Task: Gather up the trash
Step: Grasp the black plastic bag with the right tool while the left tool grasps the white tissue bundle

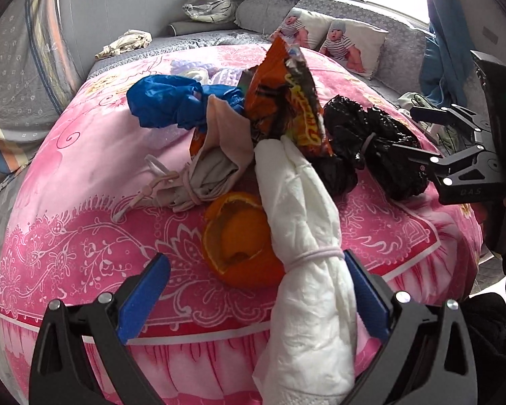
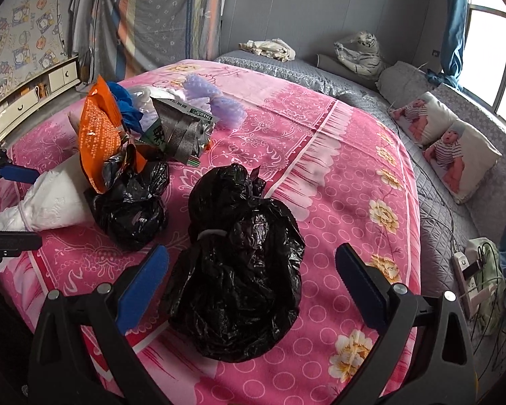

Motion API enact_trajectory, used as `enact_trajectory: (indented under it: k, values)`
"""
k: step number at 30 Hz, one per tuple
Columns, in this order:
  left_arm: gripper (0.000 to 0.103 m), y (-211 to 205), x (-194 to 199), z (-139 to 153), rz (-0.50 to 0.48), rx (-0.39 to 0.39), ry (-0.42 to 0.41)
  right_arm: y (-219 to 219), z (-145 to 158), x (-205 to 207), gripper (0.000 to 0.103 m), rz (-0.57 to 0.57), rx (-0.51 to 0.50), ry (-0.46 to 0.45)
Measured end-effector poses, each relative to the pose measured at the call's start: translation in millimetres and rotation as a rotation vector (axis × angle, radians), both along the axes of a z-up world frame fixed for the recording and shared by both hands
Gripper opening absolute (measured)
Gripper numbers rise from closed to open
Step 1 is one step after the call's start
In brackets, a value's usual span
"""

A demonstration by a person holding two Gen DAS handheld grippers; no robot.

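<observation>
Trash heaped on a pink floral blanket (image 2: 337, 155) spread over a bed, its printed lace border running along the near edge. Left gripper (image 1: 256, 300) stands wide open, blue ribbed pads (image 1: 145, 297) well apart, holding nothing; a white diaper roll (image 1: 303, 256), soft and crinkled, bound near its lower end by a thin pale band, lies between the jaws, pressed against the right pad and clear of the left one. Its bottom end is cut off by the frame. Orange peel (image 1: 239, 239), a curled hollow cup with ragged rim, sits just beside the roll, touching it, partly hidden behind it. Farther up the blanket: a beige cloth bundle (image 1: 212, 165) with drawstrings, a glossy blue bag (image 1: 168, 101), crumpled, and an upright orange snack wrapper (image 1: 286, 101), foil-shiny, print unreadable. Right gripper (image 2: 253, 290) is likewise spread wide and empty, with a big black bag (image 2: 239, 263) lying between its pads, touching neither; glossy wrinkled plastic, lumpy, cinched at the neck by a pale band. A small black bag (image 2: 131, 202) rests near it, toward the blanket's left side, against the diaper roll and under the wrapper. Behind these, a silver foil packet (image 2: 182, 135), creased, green label too small to read, and a lilac bubbly sheet (image 2: 212, 101), partly hidden. Contents of both black bags cannot be told.
</observation>
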State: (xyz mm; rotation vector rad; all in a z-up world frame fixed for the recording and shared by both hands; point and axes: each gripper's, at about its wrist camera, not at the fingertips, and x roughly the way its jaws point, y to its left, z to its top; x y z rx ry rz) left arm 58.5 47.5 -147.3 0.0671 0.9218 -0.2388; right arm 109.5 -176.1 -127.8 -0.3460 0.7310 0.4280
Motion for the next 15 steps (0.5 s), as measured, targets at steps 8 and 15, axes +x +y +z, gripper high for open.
enact_trajectory:
  k: [8, 15]
  values:
    - [0.096, -3.0, 8.5, -14.8, -0.011, 0.027, 0.013, 0.1, -11.3, 20.6, 0.095, 0.008, 0.038, 0.072]
    - [0.096, 8.4, 13.5, -18.8, 0.013, -0.060, 0.030, 2.6, -20.6, 24.4, 0.093, 0.015, 0.034, 0.097]
